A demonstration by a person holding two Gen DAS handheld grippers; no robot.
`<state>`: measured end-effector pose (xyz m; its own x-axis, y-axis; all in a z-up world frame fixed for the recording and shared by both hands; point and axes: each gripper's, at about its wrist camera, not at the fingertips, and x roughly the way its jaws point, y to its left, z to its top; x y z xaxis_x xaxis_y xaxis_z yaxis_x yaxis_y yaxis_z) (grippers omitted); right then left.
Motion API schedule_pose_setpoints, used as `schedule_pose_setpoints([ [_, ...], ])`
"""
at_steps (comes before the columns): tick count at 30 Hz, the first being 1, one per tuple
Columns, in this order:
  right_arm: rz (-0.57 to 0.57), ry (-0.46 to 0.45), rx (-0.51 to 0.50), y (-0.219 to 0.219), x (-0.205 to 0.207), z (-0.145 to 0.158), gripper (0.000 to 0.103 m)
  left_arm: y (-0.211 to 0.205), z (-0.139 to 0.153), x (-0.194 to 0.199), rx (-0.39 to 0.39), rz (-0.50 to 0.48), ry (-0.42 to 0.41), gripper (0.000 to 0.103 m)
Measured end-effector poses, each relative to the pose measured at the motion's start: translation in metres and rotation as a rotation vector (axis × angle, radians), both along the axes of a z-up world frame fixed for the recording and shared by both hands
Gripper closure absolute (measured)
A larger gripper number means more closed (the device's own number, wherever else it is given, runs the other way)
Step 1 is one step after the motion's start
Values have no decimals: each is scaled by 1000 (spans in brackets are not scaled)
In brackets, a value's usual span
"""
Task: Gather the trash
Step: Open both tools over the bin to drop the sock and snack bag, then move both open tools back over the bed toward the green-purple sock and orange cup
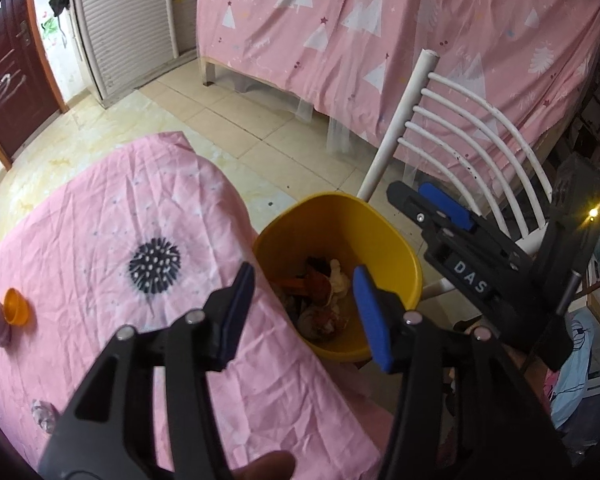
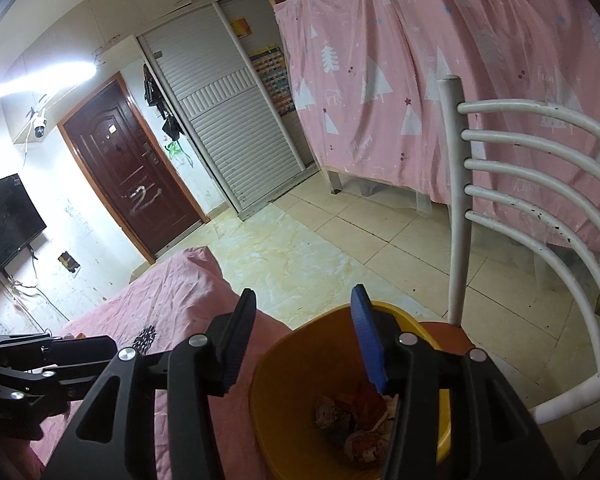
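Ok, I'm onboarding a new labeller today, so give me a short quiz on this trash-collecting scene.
1. True or false: the yellow bin is empty.
2. What stands behind the bin: A white chair, B stool, C box?
3. Which items remain on the pink tablecloth?

Key: 1 false, it holds trash. 2 A. 3 an orange cup and crumpled scraps.
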<state>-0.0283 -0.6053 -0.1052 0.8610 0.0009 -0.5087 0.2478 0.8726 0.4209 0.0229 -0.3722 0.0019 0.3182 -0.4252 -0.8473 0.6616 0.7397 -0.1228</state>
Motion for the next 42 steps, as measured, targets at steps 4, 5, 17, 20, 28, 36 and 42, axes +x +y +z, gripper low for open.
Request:
schedule_pose_setpoints([
  [4,24,-4,-12,11,3,5,59,14,8,1,-21,22,-10,54],
  [5,29,-6,-16,14,3,6,59,17,9,1,-24,26,-11,54],
  [17,130,-43,-69,65,11,27,59,79,24,18,-62,124,-43,47],
  [20,156,-41,-76,79,18,30,57,99,27,26,-57,159,-68,46],
  [28,231,-21,-105,119,41,36,54,154,31,55,-65,253,-94,46],
  [36,327,-5,-158,171,70,49,52,215,31,79,-73,342,-108,41],
  [42,410,11,-193,216,87,53,48,255,28,93,-75,406,-105,40],
])
